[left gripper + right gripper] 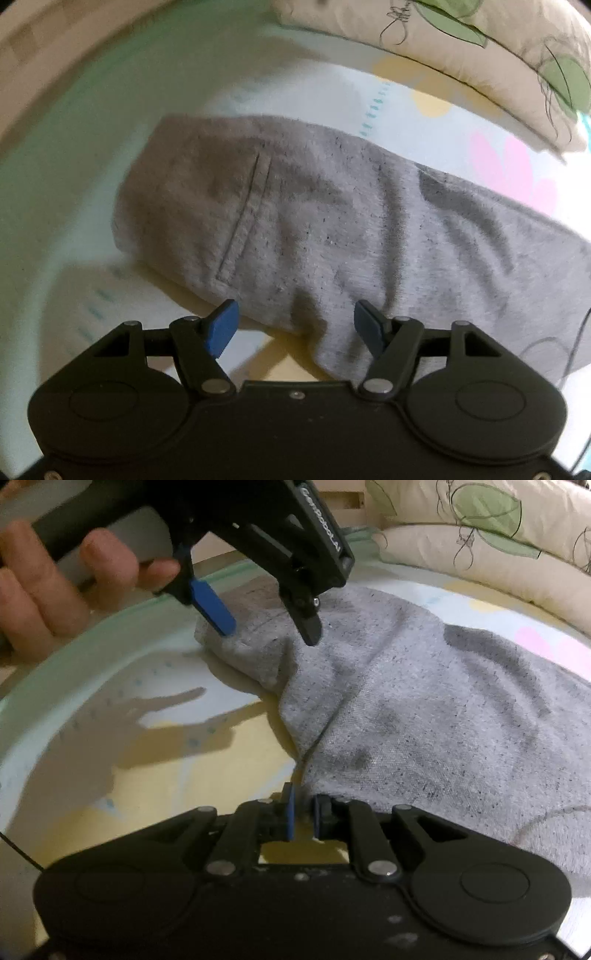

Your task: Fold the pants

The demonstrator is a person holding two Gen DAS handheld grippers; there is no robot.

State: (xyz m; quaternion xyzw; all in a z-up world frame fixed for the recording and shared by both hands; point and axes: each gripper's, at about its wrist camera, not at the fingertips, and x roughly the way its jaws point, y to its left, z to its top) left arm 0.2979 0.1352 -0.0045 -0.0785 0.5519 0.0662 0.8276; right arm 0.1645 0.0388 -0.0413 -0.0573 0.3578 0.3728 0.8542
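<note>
Grey sweatpants (332,229) lie on a bed, folded lengthwise, with a pocket slit facing up. My left gripper (295,325) is open and hovers just above their near edge; it also shows from the side in the right wrist view (269,627). The pants (424,709) fill the right of that view. My right gripper (303,812) is nearly shut at a corner of the grey fabric; whether the fabric is pinched between the pads is unclear.
The bed sheet (66,206) is pale with yellow, pink and teal prints. A cream pillow with green leaves (480,66) lies along the far side, just past the pants. A hand (55,587) holds the left gripper.
</note>
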